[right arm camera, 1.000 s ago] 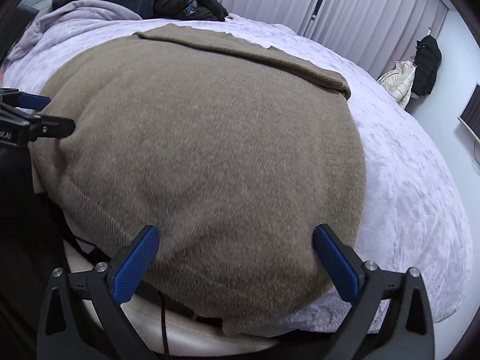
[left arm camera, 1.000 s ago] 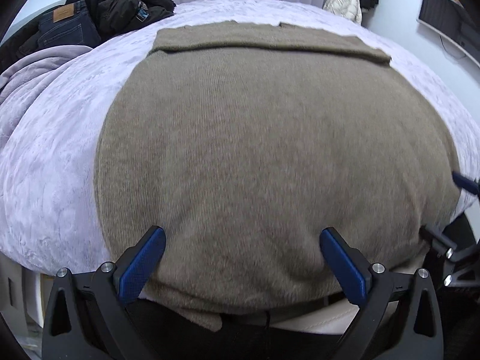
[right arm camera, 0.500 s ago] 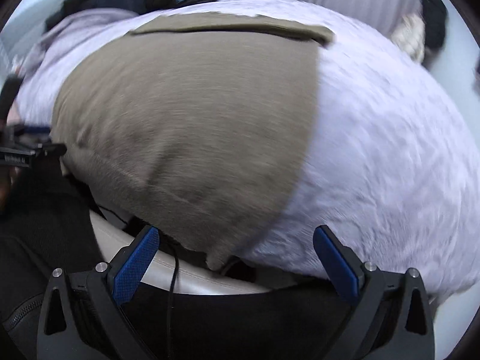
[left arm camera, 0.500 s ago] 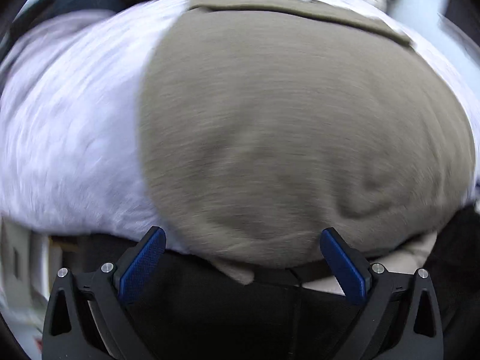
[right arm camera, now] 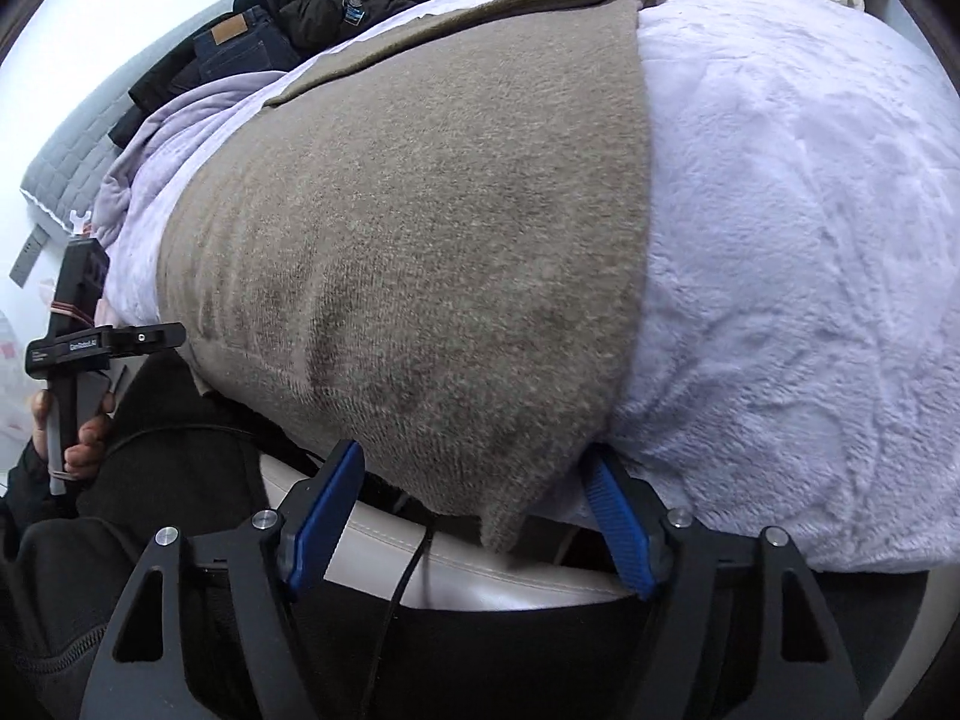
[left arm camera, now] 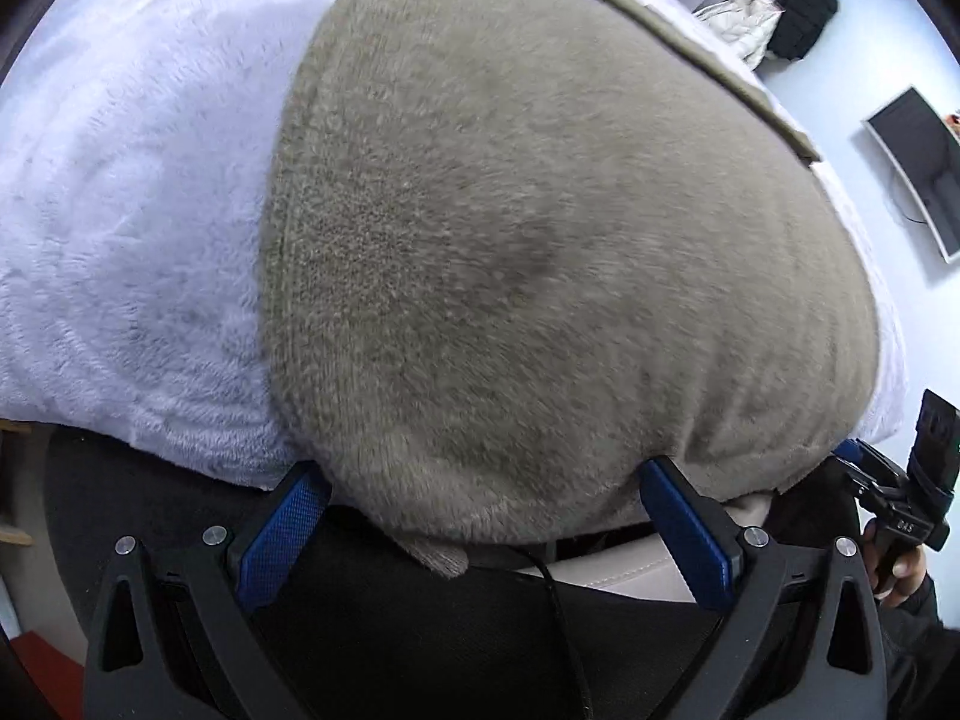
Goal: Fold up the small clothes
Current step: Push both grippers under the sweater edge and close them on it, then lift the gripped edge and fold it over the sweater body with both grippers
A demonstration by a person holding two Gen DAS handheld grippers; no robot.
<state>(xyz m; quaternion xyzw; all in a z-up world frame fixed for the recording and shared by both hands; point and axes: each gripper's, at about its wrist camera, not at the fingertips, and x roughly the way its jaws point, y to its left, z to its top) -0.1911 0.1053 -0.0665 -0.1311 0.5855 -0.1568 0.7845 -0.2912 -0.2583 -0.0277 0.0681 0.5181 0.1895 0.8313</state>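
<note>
Sweater near hem between both hand-held grippers

Left hand-held gripper [left arm camera: 483,516] gapes wide; right hand-held gripper [right arm camera: 474,510] has just been closing, sweater [right arm camera: 420,228] corner between its jaws, unpinched, on the bed [right arm camera: 810,240].

A lilac plush blanket [right arm camera: 810,240] is covering the bed. A taupe knit sweater [right arm camera: 432,228] is lying flat on it, with dark clothes [right arm camera: 300,18] piling at the far end.

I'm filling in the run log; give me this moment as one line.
stage: grasping near corners | item: brown knit garment flat on lilac blanket | left gripper: open | right gripper: jaws closing around corner
</note>
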